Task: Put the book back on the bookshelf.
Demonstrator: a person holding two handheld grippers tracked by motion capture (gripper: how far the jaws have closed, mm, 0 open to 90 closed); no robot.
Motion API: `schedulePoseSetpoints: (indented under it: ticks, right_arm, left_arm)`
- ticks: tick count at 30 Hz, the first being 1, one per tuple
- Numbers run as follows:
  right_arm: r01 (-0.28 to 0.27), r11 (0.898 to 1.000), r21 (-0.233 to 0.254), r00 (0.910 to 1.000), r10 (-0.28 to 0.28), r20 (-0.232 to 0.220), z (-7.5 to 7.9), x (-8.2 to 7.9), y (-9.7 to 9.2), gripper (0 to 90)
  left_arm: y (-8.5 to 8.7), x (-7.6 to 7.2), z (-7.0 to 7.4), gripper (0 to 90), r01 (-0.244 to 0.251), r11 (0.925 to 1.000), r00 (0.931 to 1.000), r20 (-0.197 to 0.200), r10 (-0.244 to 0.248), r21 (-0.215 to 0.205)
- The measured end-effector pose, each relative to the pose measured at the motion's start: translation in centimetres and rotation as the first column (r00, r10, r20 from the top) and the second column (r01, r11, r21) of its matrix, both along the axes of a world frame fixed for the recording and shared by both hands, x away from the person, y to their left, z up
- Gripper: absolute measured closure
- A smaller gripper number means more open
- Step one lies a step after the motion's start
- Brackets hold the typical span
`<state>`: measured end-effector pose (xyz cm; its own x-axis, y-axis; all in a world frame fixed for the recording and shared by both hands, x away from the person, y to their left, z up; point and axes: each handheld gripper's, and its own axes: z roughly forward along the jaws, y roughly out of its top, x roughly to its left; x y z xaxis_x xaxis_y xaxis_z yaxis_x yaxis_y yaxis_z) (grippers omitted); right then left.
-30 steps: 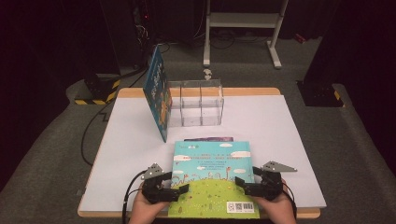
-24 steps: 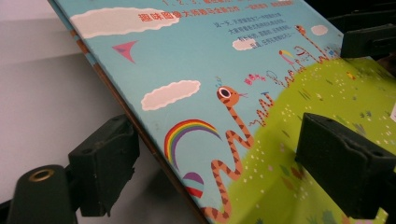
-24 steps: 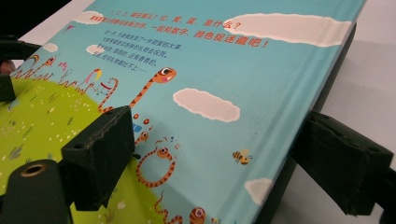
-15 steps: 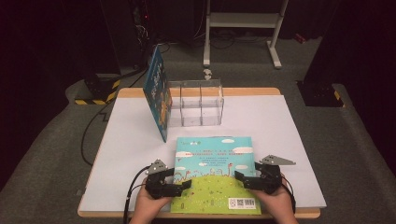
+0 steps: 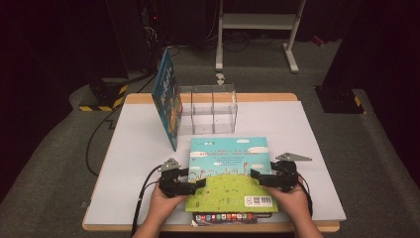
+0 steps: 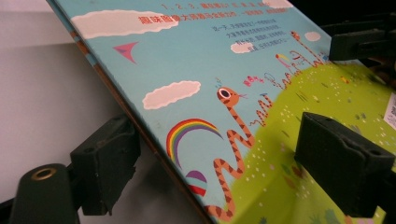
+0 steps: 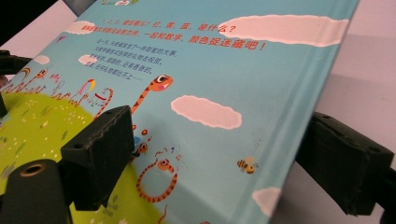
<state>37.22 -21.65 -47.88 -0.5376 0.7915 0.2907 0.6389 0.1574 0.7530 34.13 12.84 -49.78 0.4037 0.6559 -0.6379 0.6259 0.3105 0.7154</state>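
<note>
Both grippers take the top picture book by its side edges

The blue-and-green hardcover picture book (image 5: 230, 171) has slid slightly nearer the table's (image 5: 129, 163) front edge. Left gripper (image 5: 197, 184) and right gripper (image 5: 256, 174) each straddle an edge, jaws spread, seemingly unclamped. Three books: this, another beneath (image 5: 225, 217), one upright (image 5: 167, 96) beside one clear box (image 5: 208, 109).

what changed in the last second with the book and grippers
The top book has slid a little away from the person, uncovering the near edge of the book beneath. The left gripper and right gripper still straddle its side edges. The leaning book and clear box have not moved.
</note>
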Motion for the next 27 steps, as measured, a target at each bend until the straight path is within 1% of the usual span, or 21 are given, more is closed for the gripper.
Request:
schedulePoseSetpoints:
  ticks: [1, 2, 4, 6, 9, 10, 12, 15, 18, 20, 22, 25, 26, 27]
  right_arm:
    - [0.002, 1.000, 0.001, 1.0000, -0.002, 0.007, -0.06, -0.14, -0.07, 12.0]
    - [-0.002, 1.000, -0.002, 0.9999, 0.002, 0.015, -0.07, -0.25, -0.16, 12.1]
    - [-0.002, 1.000, 0.003, 0.9998, 0.002, 0.020, -0.12, -0.46, -0.29, 12.2]
    - [-0.012, 1.000, 0.019, 0.9998, 0.012, 0.016, -0.31, -0.63, -0.41, 12.2]
    - [-0.029, 0.999, 0.041, 0.9996, 0.029, 0.002, -0.52, -0.67, -0.49, 11.4]
    - [-0.033, 0.999, 0.040, 0.9995, 0.033, 0.003, -0.55, -0.69, -0.46, 10.6]
    - [-0.036, 0.999, 0.041, 0.9994, 0.035, 0.005, -0.60, -0.73, -0.41, 10.4]
    - [-0.037, 0.998, 0.044, 0.9993, 0.037, 0.001, -0.63, -0.73, -0.38, 10.1]
    - [-0.041, 0.998, 0.055, 0.9989, 0.042, -0.023, -0.66, -0.69, -0.32, 10.1]
    - [-0.043, 0.997, 0.059, 0.9986, 0.044, -0.030, -0.70, -0.68, -0.30, 10.4]
    - [-0.036, 0.998, 0.050, 0.9988, 0.038, -0.031, -0.61, -0.74, -0.23, 10.7]
    - [-0.030, 0.999, 0.042, 0.9990, 0.032, -0.033, -0.49, -0.84, -0.14, 10.9]
    - [-0.029, 0.999, 0.038, 0.9990, 0.030, -0.033, -0.44, -0.87, -0.11, 10.9]
    - [-0.028, 0.999, 0.036, 0.9990, 0.029, -0.033, -0.42, -0.87, -0.10, 11.1]
  left_arm:
    - [0.08, -0.01, -0.03, 14.3, 0.006, 1.0000, 1.0000, -0.001, -0.006, 0.002]
    - [0.06, -0.03, -0.10, 14.3, -0.001, 1.0000, 1.0000, -0.001, 0.001, -0.006]
    - [0.13, -0.15, -0.21, 14.2, -0.003, 1.0000, 1.0000, 0.007, 0.004, -0.009]
    - [0.13, -0.21, -0.27, 14.2, -0.009, 0.9998, 0.9999, 0.011, 0.009, -0.018]
    - [0.10, -0.31, -0.26, 14.7, -0.005, 0.9995, 1.0000, -0.004, 0.005, -0.030]
    - [0.11, -0.36, -0.29, 14.7, 0.010, 0.9993, 0.9999, -0.014, -0.010, -0.035]
    - [0.05, -0.43, -0.33, 14.0, 0.019, 0.9993, 0.9997, -0.018, -0.019, -0.032]
    - [-0.04, -0.51, -0.31, 13.8, 0.013, 0.9995, 0.9998, -0.014, -0.013, -0.030]
    - [-0.12, -0.58, -0.26, 13.7, 0.010, 0.9995, 0.9998, -0.018, -0.010, -0.029]
    - [-0.19, -0.61, -0.21, 13.8, 0.006, 0.9995, 0.9998, -0.018, -0.006, -0.032]
    - [-0.18, -0.67, -0.16, 13.9, 0.008, 0.9997, 0.9999, -0.010, -0.008, -0.023]
    - [-0.26, -0.73, -0.11, 14.1, 0.000, 0.9996, 1.0000, -0.009, 0.000, -0.028]
    - [-0.19, -0.73, -0.12, 14.1, 0.007, 0.9998, 1.0000, -0.005, -0.007, -0.018]
    - [-0.25, -0.76, -0.09, 14.2, 0.002, 0.9998, 1.0000, -0.006, -0.002, -0.022]
